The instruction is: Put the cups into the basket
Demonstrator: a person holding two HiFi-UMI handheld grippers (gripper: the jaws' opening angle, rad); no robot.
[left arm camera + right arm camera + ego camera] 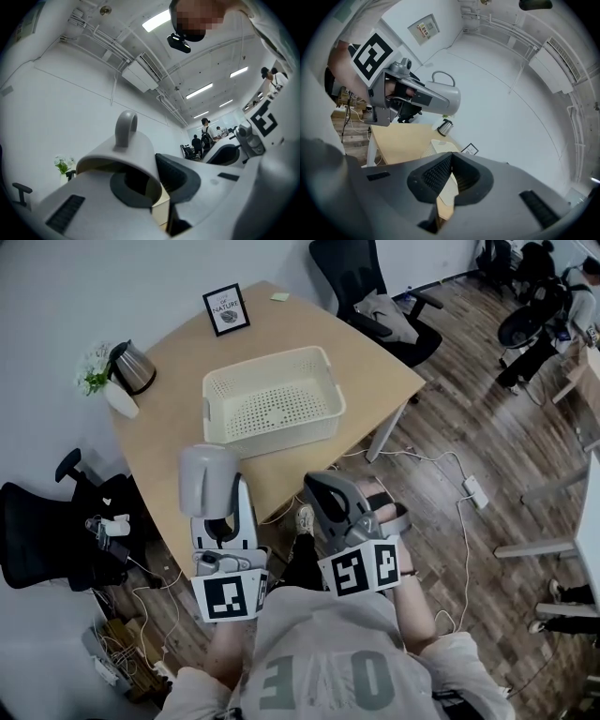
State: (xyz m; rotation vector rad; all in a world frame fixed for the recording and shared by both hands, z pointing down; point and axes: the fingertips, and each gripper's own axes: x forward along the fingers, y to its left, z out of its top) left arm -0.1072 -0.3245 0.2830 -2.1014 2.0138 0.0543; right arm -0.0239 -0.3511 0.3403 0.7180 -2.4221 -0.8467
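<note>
Grey cup (pixel 208 479) sits clamped in the left gripper (pixel 223 521), over the near edge of the bench (pixel 169 423) and short of the basket (pixel 281 439), which lies empty mid-bench. The right gripper (pixel 323 491) hangs just beside it. Kettle (pixel 133 367), plant (pixel 92 371) and frame (pixel 226 309) stand at the far side, well apart from the basket. Nothing blocks the way in, and no other cup shows.

Left gripper view: the jaws pinch the cup's wall, one pad inside the mouth and one outside, handle up. That thin hold is the risk, I judge. A jolt or tilt could let the cup pivot or slip to the floor, and a low carry could knock it against the basket's near wall.

Right gripper view: the jaws are pressed together tip to tip with nothing between them, and the basket shows beyond.
</note>
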